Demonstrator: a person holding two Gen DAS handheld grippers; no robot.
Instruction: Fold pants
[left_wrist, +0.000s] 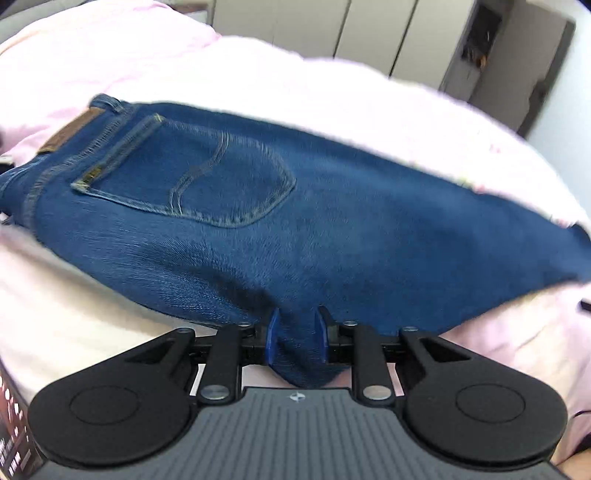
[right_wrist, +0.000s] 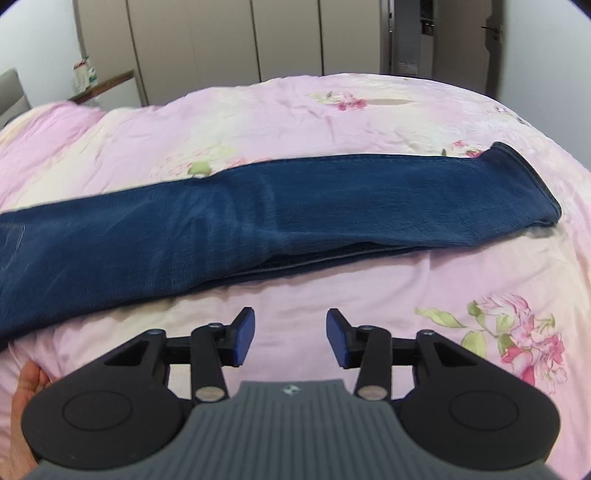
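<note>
Denim jeans (left_wrist: 229, 206) on floral bedspread (right_wrist: 332, 122)

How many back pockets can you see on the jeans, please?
1: a stitched back pocket on the jeans, just right of the brown waistband patch. A second may be hidden, as they appear folded in half.

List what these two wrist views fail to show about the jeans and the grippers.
- Left wrist: the blue denim jeans are motion-blurred; legs run off the right edge.
- Left wrist: the denim fold hides the left gripper's pad contact.
- Right wrist: waistband is cut off at the left edge; right gripper holds nothing.
</note>
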